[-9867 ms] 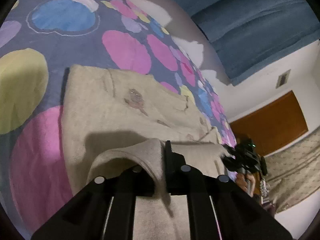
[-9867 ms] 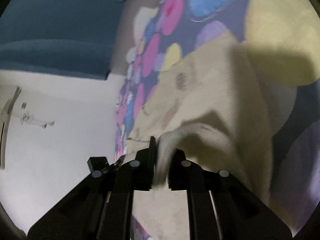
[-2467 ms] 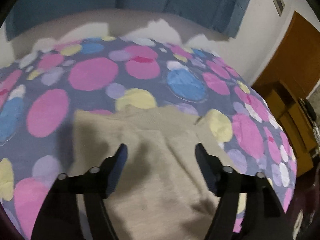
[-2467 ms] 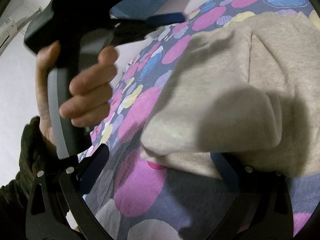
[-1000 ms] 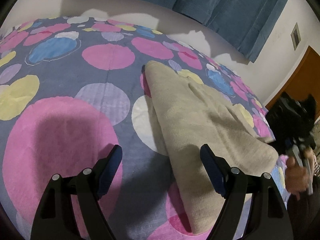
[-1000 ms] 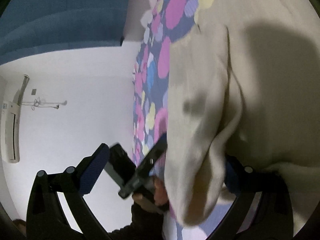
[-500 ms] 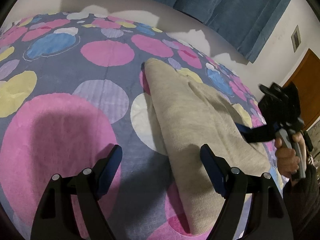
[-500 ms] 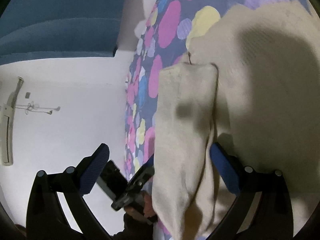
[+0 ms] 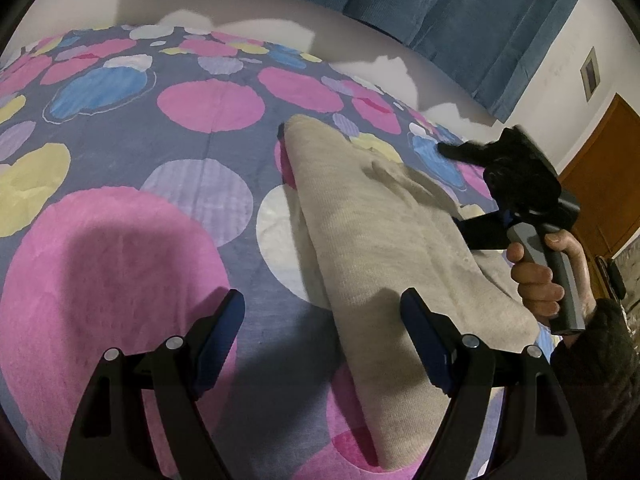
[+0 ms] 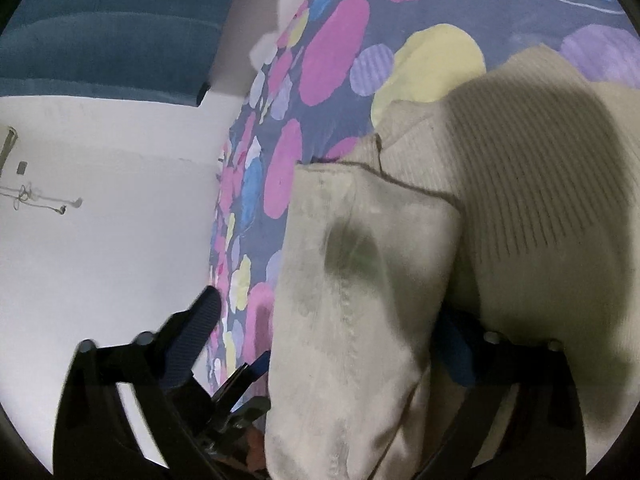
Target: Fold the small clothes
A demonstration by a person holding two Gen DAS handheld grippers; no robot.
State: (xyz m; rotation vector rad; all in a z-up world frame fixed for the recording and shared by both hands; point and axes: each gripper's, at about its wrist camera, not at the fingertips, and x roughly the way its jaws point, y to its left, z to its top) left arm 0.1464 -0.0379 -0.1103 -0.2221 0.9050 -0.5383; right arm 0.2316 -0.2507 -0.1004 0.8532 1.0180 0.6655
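Cloth is our landmark: the beige garment (image 9: 384,240) lies folded lengthwise on the dotted bedspread (image 9: 132,240), a long strip running away from our left gripper (image 9: 322,320). That gripper hangs above the strip's near end with its jaws spread, one pad over the pink dot beside the cloth and one over the cloth edge, gripping nothing, just as a second ago. Our right gripper (image 10: 332,320) has changed more: its jaws are closing with a raised flap of the garment (image 10: 360,280) between them, whether the pads press yet we cannot tell. In the left view our right hand (image 9: 548,276), once low at the strip's far side, has come up beside its middle.
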